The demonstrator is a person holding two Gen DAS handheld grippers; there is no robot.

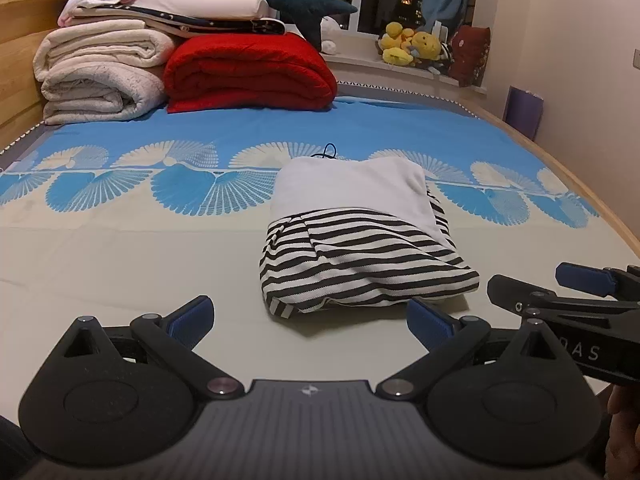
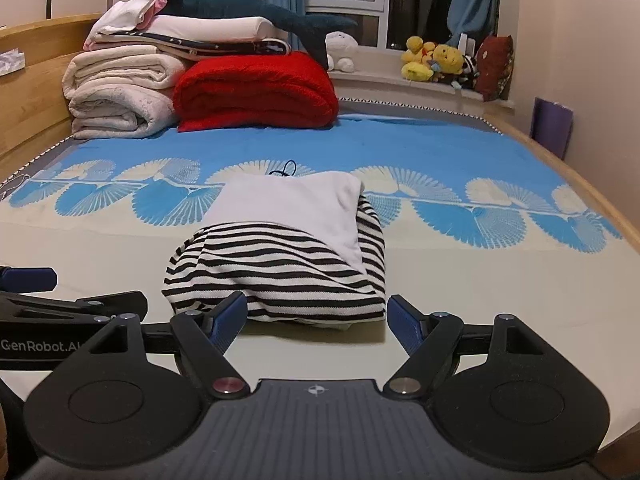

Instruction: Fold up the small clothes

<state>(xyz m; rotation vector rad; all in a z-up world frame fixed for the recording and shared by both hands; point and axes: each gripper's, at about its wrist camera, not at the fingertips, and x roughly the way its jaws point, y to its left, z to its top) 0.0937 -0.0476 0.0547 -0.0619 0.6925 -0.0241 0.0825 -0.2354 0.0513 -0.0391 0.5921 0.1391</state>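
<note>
The striped garment lies folded on the bed straight ahead of my right gripper, its near edge between the spread empty fingers, while my left gripper, also spread and empty, has it ahead-right.

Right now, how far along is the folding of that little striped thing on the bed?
Mostly done, it seems: the striped garment lies in a compact bundle on the bed sheet, white part folded over the stripes. Nothing is in hand: the left gripper and right gripper are both open just short of it. What may remain is tidying the loose near edge or setting it aside.
</note>
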